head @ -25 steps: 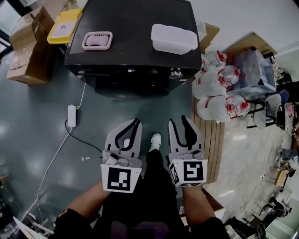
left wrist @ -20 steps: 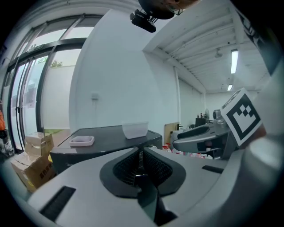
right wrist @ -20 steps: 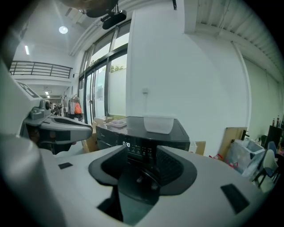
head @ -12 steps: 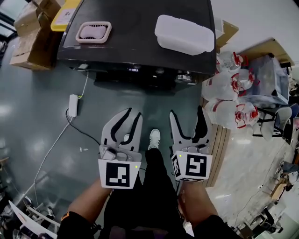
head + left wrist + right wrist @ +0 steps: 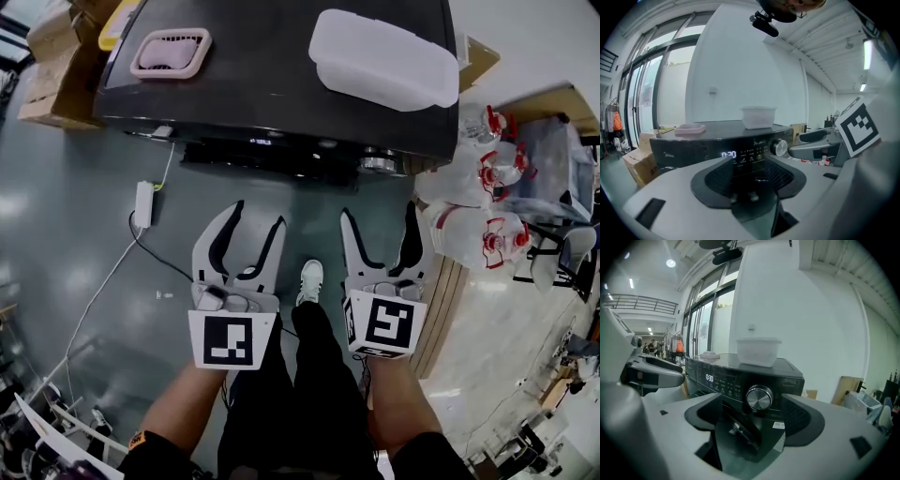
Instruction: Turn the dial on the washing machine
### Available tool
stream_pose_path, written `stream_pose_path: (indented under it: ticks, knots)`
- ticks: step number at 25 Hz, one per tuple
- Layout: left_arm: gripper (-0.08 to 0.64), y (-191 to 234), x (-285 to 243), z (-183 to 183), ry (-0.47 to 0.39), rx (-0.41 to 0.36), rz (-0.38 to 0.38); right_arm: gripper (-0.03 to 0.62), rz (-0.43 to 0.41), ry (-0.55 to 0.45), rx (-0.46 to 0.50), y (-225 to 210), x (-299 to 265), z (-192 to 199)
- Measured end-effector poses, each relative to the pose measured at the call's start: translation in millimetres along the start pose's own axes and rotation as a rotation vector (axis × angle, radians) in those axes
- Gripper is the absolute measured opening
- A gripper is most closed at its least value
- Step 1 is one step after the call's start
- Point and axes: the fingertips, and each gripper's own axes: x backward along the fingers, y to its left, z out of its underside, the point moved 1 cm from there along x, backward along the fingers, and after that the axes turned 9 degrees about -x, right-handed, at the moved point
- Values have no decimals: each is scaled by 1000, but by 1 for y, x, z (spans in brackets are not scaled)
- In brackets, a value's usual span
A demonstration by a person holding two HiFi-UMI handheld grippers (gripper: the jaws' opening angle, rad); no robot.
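Empty right tool (image 5: 380, 221), jaws just opening, faces dial (image 5: 759, 398).

A translucent white lidded plastic box (image 5: 384, 58) sits right of centre at the top of the head view, and a pink slatted plastic tray (image 5: 171, 52) sits at the upper left. Brown cardboard boxes (image 5: 52, 70) fill the top left corner. A white power strip (image 5: 143, 204) lies on the grey floor (image 5: 56, 244) at the left. Clear plastic water jugs with red caps (image 5: 473, 230) cluster at the right.

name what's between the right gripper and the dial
Only air, per the right gripper view; the empty right gripper, jaws just opening, faces the round silver dial.
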Motion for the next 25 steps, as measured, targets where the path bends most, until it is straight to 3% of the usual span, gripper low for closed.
stream_pose_path:
  ticks: [10,25]
  knots:
    - [250,14,-30,18,8,-23,-65,377,75,15,25,-18,-40,12]
    - [254,14,-45,31,37,-43,-43,376,79,21,22,-20,-56,19]
